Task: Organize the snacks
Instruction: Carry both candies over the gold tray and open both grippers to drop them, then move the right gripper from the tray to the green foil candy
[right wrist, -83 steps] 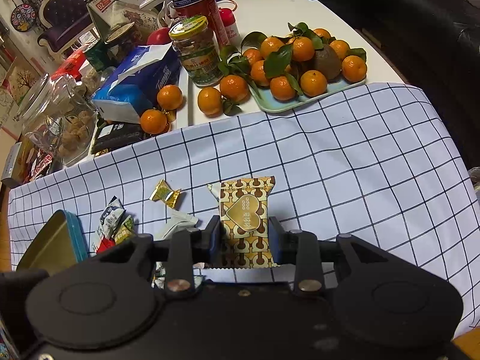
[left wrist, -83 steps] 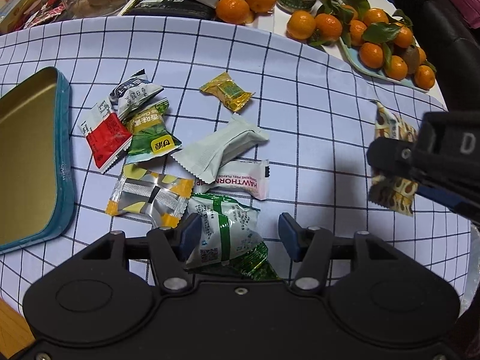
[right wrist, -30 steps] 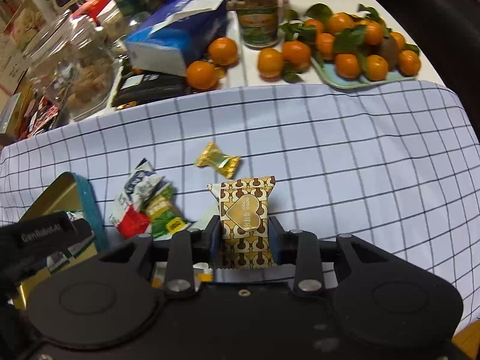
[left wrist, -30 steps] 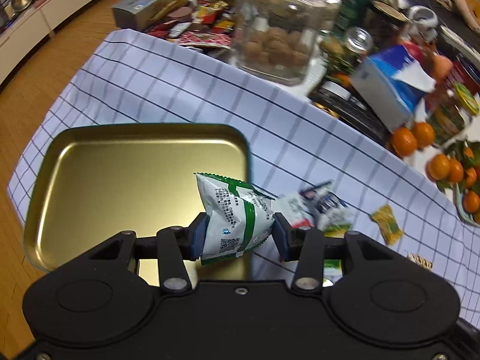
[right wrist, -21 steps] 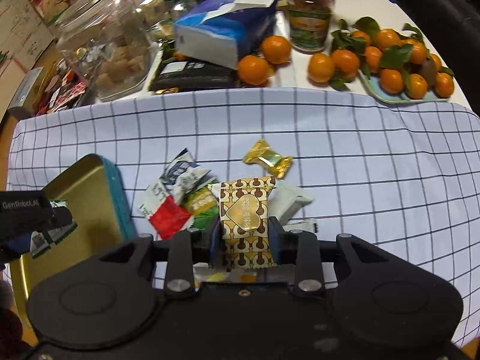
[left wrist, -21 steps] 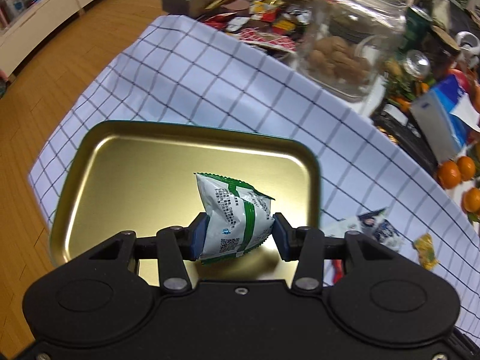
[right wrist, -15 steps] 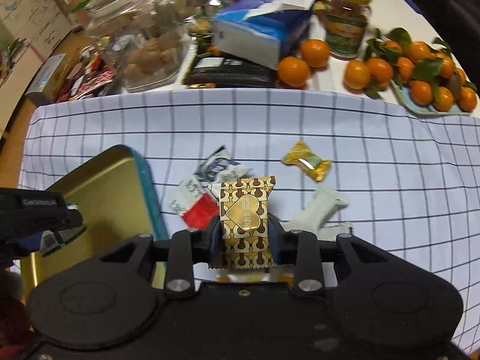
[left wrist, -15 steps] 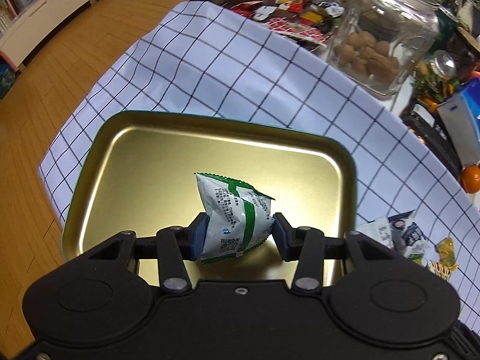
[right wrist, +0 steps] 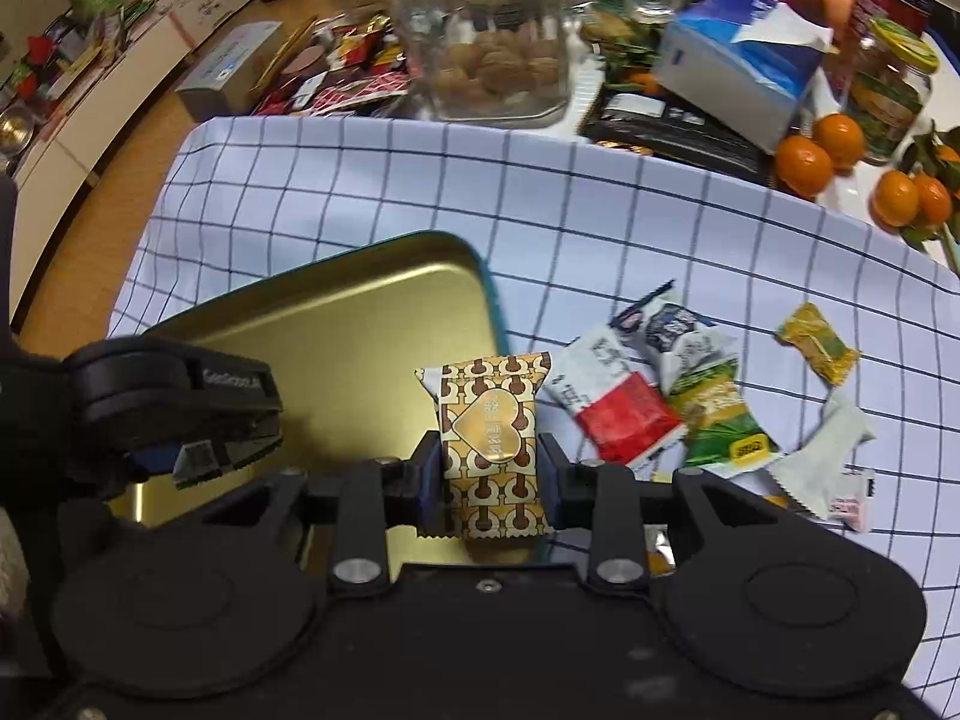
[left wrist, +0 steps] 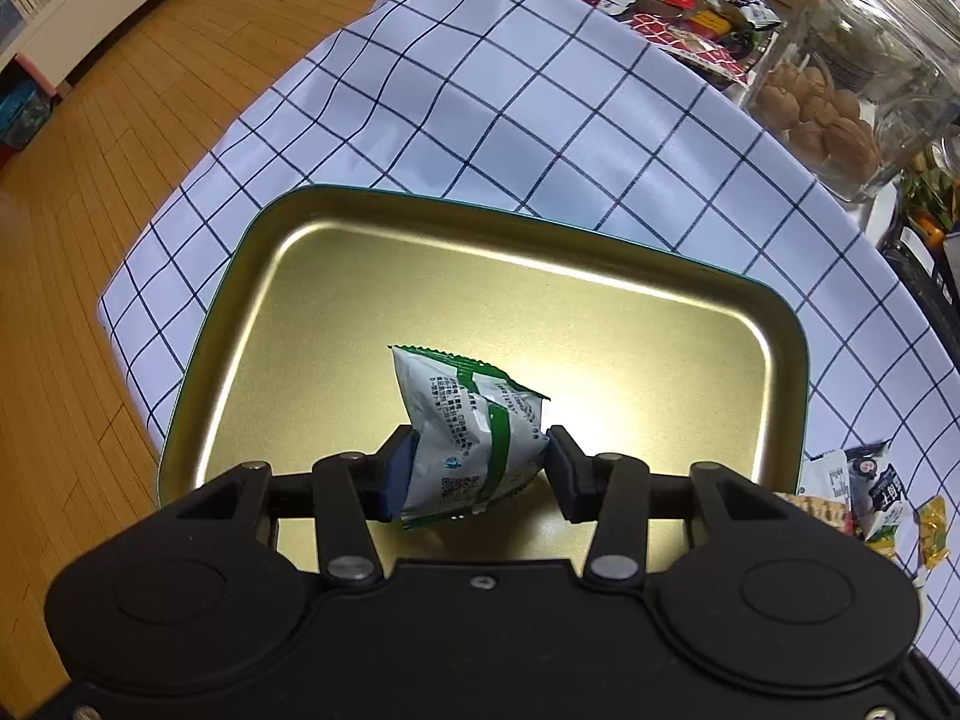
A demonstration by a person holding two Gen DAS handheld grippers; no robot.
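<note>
- White lettering, roughly "GenRobot.AI", is seen on the black body of the left gripper (right wrist: 198, 456); it is blurred.
- Small print and a QR code are borne by the green-and-white snack packet (left wrist: 468, 438); neither is legible.
- Characters on the gold heart of the brown patterned packet (right wrist: 489, 450) cannot be read.

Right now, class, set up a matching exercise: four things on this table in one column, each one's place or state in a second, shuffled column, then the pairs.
1. green-and-white packet
2. heart-print packet
3. gold tin
4. glass jar

A. between the right gripper's jaws
B. holds walnuts
C. lies open on the checked cloth
D. between the left gripper's jaws

Pairs: 1-D, 2-A, 3-C, 4-B
</note>
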